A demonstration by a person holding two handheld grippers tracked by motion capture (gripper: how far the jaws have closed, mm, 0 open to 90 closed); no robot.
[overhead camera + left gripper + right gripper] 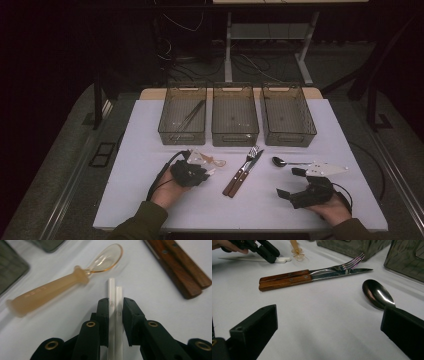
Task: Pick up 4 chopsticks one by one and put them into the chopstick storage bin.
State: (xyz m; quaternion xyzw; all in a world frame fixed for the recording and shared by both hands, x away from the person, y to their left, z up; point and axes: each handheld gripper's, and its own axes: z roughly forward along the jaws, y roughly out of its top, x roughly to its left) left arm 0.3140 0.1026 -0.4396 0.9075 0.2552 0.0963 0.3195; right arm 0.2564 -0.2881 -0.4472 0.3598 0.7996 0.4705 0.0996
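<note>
White chopsticks [115, 315]: pair side by side, clamped by left gripper [115, 305], tips pointing away along the jaws. Amber spoon [62, 282] just beside; bare table [150, 200] around. Right gripper [329, 322]: jaws wide apart, holding nothing.

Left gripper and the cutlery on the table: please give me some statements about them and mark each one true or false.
1. The left gripper has its jaws closed on a pair of white chopsticks. True.
2. The right gripper holds the metal spoon. False: its jaws stand wide open and hold nothing; the spoon lies on the table beside one jaw.
3. The fork and knife with wooden handles lie side by side. True.
4. All three bins are empty. False: the left bin has long thin utensils in it.
5. The translucent amber spoon lies inside the middle bin. False: it lies on the table near the chopsticks.
</note>
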